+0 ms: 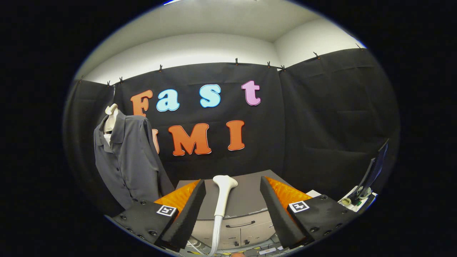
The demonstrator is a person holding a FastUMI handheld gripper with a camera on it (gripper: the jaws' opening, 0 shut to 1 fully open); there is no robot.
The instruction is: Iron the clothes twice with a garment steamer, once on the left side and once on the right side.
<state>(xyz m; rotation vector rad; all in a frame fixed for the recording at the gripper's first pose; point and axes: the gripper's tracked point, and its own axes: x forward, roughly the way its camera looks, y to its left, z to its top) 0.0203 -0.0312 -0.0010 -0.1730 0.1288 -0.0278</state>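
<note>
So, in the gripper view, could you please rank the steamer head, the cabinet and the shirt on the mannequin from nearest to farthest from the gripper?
1. Steamer head: between the open fingers of the gripper, untouched.
2. Cabinet: just beyond the fingers, behind the steamer head.
3. Shirt: farthest, hanging on the mannequin off to the left, against the booth wall.
</note>
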